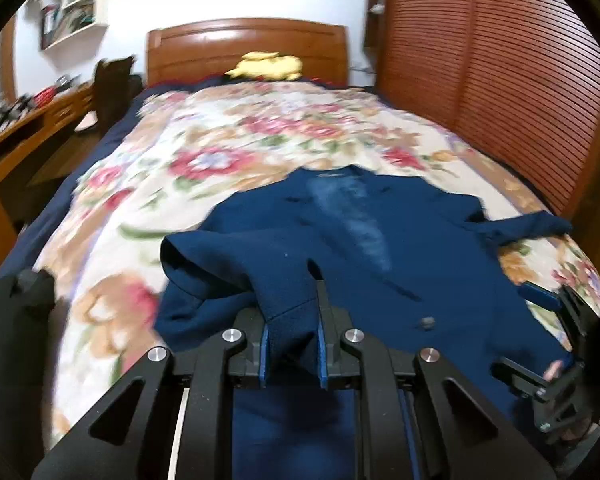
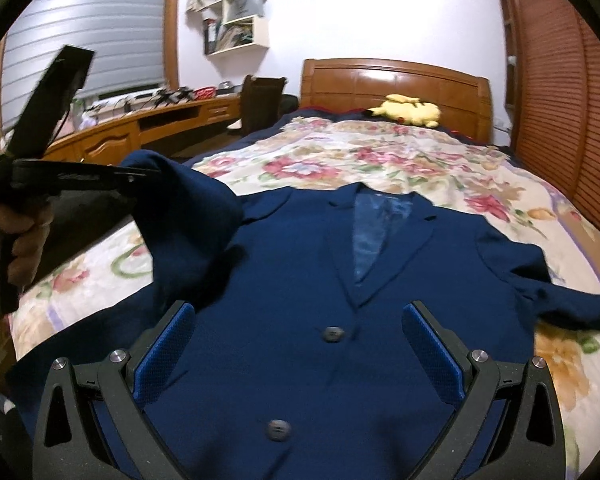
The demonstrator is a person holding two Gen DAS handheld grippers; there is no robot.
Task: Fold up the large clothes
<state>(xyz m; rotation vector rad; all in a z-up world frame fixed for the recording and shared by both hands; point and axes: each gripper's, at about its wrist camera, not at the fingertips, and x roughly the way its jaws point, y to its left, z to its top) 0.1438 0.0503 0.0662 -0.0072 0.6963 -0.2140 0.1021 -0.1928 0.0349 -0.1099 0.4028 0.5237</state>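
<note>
A navy blue suit jacket point(image 2: 308, 264) lies face up on the floral bedspread point(image 2: 400, 152), collar away from me, buttons point(image 2: 332, 334) down its front. My left gripper point(image 1: 291, 332) is shut on the jacket's left sleeve point(image 1: 228, 256) and holds it lifted over the jacket's left side; in the right wrist view this gripper point(image 2: 80, 184) shows at the left with the sleeve point(image 2: 188, 208) hanging from it. My right gripper point(image 2: 298, 344) is open and empty, hovering just above the jacket's front. It also shows at the right edge of the left wrist view point(image 1: 556, 320).
The jacket's right sleeve point(image 2: 572, 304) lies spread toward the bed's right edge. A yellow plush toy point(image 2: 408, 110) sits by the wooden headboard point(image 2: 396, 80). A wooden desk point(image 2: 148, 128) and chair point(image 2: 260, 100) stand left of the bed, a slatted wardrobe point(image 1: 480, 80) at the right.
</note>
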